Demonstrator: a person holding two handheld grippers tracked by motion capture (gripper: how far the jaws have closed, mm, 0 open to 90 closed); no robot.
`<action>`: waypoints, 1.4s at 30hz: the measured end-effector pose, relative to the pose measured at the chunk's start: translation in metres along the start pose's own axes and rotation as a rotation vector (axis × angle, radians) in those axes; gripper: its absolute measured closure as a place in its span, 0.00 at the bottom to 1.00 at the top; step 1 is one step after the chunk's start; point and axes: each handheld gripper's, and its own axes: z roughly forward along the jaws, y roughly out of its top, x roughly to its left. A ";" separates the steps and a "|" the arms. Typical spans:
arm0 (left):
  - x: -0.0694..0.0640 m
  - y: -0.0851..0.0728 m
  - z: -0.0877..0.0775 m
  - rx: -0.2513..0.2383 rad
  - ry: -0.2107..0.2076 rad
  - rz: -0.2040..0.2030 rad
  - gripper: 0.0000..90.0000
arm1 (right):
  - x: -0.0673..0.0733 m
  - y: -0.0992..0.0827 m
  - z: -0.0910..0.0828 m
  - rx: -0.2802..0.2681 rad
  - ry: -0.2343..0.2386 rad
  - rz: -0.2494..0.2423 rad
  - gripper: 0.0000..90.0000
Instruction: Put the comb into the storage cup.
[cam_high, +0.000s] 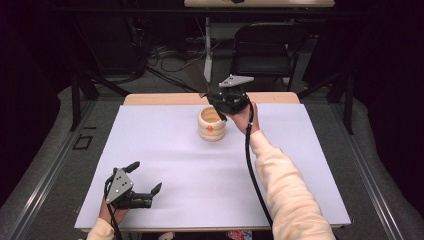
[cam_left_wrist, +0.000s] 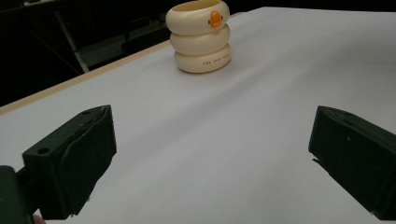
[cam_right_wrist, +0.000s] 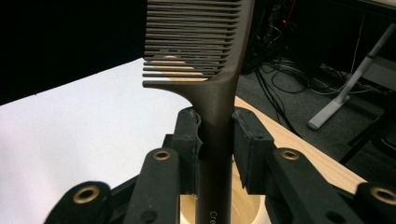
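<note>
A cream ribbed cup (cam_high: 211, 123) with an orange mark stands on the white table sheet (cam_high: 175, 165) toward the far middle; the left gripper view shows the cup (cam_left_wrist: 200, 37) ahead. My right gripper (cam_high: 215, 100) hovers just above and behind the cup, shut on the handle of a dark brown comb (cam_right_wrist: 205, 70). The comb's teeth point up and away, and its handle end (cam_high: 220, 115) dips into the cup's mouth (cam_right_wrist: 254, 205). My left gripper (cam_high: 145, 180) rests at the near left of the sheet, open, nothing between its wide-apart jaws.
The wooden table edge (cam_high: 165, 99) runs behind the sheet. Beyond it stand a black folding chair (cam_high: 265, 47), a white pole (cam_high: 207, 45) and floor cables (cam_high: 165, 57). A black cable (cam_high: 252, 170) trails from my right gripper along the sleeve.
</note>
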 end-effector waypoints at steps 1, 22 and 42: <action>0.000 0.000 0.000 0.000 0.000 0.000 0.01 | 0.000 0.000 0.001 -0.002 -0.001 0.000 0.80; 0.000 0.000 0.000 0.002 -0.002 0.002 0.01 | -0.005 -0.002 0.022 -0.025 -0.022 -0.001 0.80; 0.000 0.000 0.000 0.002 -0.002 -0.001 0.01 | -0.007 -0.010 0.041 -0.055 -0.025 0.008 0.80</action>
